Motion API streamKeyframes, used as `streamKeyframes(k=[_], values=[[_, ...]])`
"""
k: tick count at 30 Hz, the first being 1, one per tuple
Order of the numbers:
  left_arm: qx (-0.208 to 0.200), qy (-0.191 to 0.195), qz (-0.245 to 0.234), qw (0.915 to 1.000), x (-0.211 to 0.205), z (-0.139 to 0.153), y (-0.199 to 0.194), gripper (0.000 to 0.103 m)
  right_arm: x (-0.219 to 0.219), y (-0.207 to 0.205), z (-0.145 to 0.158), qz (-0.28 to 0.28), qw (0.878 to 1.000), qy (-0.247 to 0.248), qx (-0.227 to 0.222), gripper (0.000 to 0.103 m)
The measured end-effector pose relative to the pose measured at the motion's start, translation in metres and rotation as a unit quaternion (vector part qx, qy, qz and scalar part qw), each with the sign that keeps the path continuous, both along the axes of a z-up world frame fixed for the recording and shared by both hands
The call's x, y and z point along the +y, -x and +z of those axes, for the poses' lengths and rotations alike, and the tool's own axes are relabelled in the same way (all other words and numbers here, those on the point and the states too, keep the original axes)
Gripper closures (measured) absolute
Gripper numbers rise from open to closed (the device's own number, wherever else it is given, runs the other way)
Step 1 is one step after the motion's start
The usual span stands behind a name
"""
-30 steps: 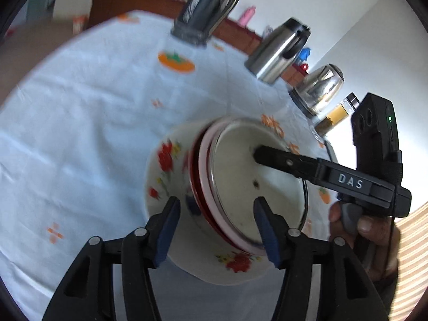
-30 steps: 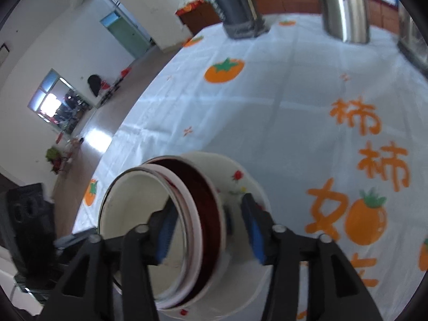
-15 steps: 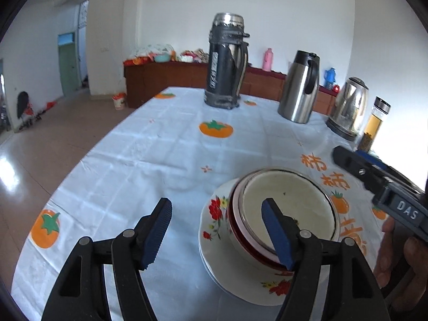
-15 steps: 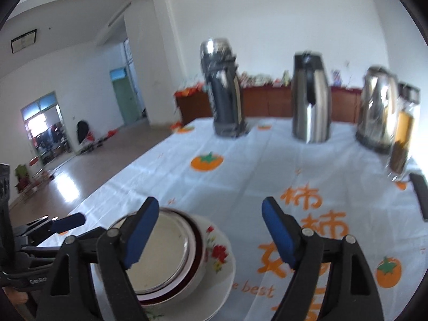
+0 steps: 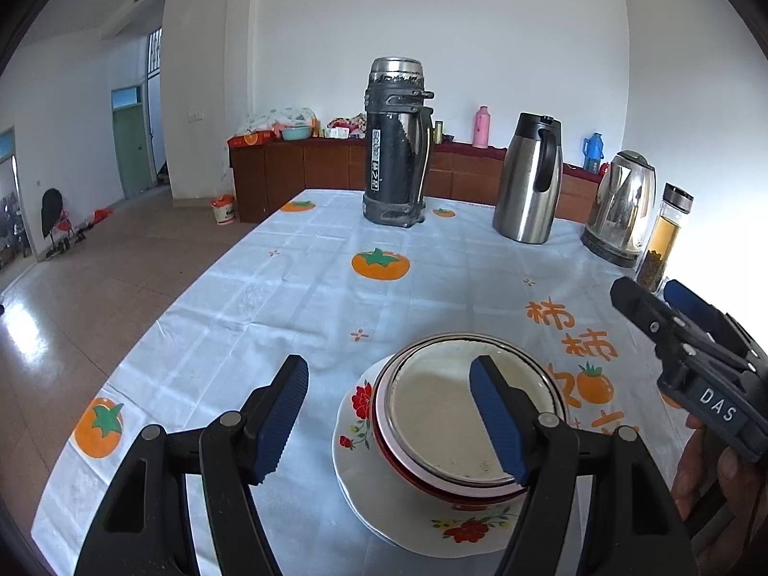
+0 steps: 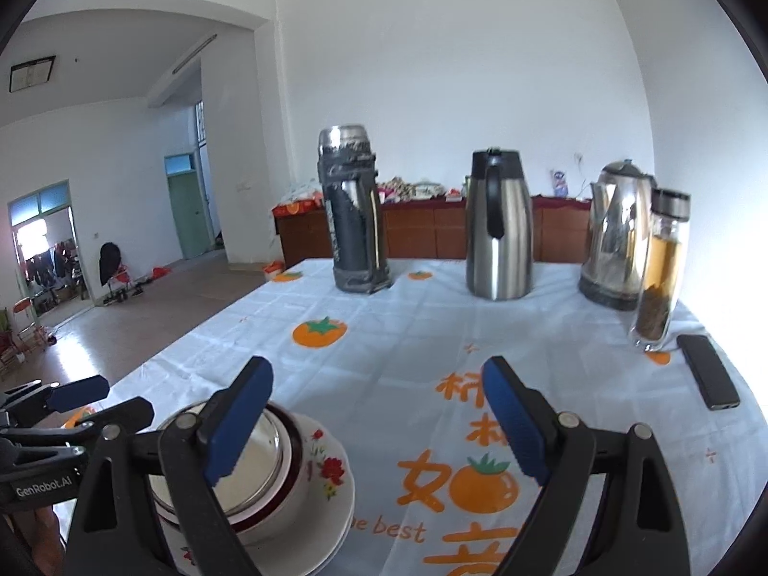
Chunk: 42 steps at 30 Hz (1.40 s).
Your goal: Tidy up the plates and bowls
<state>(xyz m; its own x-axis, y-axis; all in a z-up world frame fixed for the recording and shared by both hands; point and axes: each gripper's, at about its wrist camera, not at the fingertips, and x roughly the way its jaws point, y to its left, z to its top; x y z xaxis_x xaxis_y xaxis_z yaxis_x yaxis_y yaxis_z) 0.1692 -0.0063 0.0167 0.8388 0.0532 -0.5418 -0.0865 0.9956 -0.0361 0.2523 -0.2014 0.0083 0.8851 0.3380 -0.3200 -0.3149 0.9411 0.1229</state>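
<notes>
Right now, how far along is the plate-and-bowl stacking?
Looks done: the nested bowls sit stacked on the floral plates. In hand: nothing; the left gripper is open and empty, and the right gripper has just been opening, nothing between its jaws. Left: no loose dishes show on the tablecloth.

Probably a home: dining table, kettle, sideboard.

White plate with red flowers; pale tablecloth printed with orange persimmons.
</notes>
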Motion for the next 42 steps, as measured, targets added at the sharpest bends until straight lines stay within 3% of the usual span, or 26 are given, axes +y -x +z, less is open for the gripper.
streamKeyframes(k=[15, 42], values=[[-0.011, -0.016, -0.004, 0.9998, -0.019, 0.009, 0.005, 0.031, -0.011, 0.018, 0.012, -0.014, 0.999, -0.002, -0.046, 0.008], [-0.039, -0.046, -0.032, 0.9976, -0.039, 0.022, 0.012, 0.031, -0.021, 0.025, 0.022, -0.024, 0.997, -0.011, -0.072, 0.007]])
